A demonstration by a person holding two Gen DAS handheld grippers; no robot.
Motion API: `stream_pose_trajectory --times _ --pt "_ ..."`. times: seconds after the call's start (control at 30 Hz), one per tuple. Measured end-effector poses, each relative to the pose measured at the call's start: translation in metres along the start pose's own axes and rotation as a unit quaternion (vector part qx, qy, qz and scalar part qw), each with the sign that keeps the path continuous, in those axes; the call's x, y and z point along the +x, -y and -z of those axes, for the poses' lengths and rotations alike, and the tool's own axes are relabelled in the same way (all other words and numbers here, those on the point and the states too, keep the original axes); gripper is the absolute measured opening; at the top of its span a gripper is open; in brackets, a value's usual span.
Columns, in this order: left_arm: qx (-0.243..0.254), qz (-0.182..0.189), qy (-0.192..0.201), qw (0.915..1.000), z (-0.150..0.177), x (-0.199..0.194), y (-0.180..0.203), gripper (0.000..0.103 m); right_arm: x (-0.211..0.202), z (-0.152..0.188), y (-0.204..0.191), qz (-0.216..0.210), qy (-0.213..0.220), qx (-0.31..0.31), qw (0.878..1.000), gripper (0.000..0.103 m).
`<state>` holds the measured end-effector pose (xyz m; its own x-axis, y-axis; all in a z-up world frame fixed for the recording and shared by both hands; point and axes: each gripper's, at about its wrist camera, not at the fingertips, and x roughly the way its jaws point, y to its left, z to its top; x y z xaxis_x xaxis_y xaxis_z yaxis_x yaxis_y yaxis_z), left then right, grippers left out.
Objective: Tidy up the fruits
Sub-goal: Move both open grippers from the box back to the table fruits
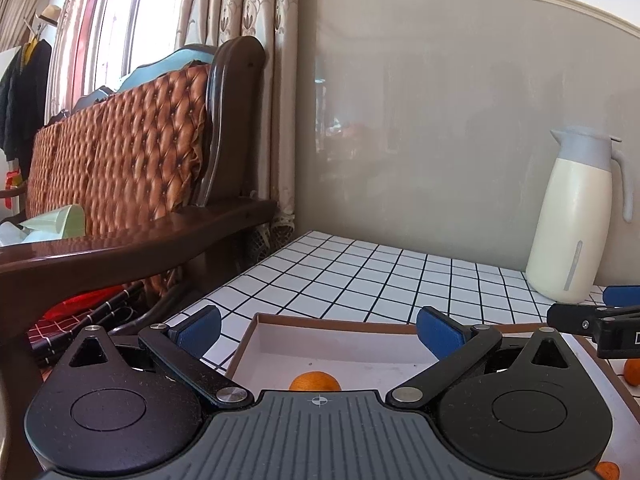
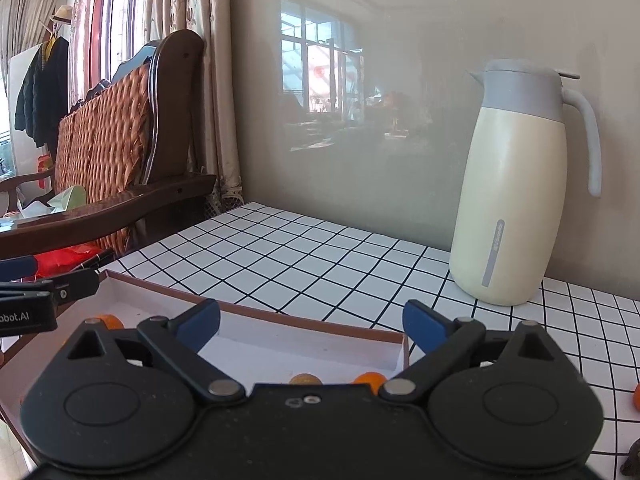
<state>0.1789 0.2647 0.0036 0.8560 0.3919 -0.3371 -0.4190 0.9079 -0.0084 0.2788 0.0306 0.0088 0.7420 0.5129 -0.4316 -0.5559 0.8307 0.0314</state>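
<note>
A shallow brown-rimmed box with a white inside (image 1: 256, 320) (image 2: 248, 312) lies on the checked table. In the left wrist view an orange (image 1: 315, 381) lies in the box, just under my open, empty left gripper (image 1: 318, 330). Two more oranges (image 1: 632, 372) (image 1: 608, 471) show at the right edge. In the right wrist view my right gripper (image 2: 312, 326) is open and empty above the box, with a yellowish fruit (image 2: 305, 379) and an orange (image 2: 369, 378) in the box's corner below it. Another orange (image 2: 109, 321) lies at the left, one (image 2: 636, 398) outside on the table.
A cream thermos jug with a grey lid (image 1: 576, 216) (image 2: 516, 192) stands on the white checked table (image 1: 360, 276) against the wall. A wooden sofa with a tufted brown cushion (image 1: 120, 152) stands left of the table. A small dark object (image 2: 632, 460) lies at the bottom right.
</note>
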Motion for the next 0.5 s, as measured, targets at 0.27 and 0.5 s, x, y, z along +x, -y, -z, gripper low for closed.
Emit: stream_pose_trajectory --times 0.27,0.5 --pt "-0.008 0.017 0.021 0.9996 0.0 -0.046 0.013 0.103 -0.045 0.002 -0.004 0.007 0.022 -0.01 1.0 0.095" --pt "-0.004 0.036 0.033 0.9988 0.021 -0.096 0.036 0.103 -0.102 0.017 0.0 0.026 0.045 -0.016 0.999 0.097"
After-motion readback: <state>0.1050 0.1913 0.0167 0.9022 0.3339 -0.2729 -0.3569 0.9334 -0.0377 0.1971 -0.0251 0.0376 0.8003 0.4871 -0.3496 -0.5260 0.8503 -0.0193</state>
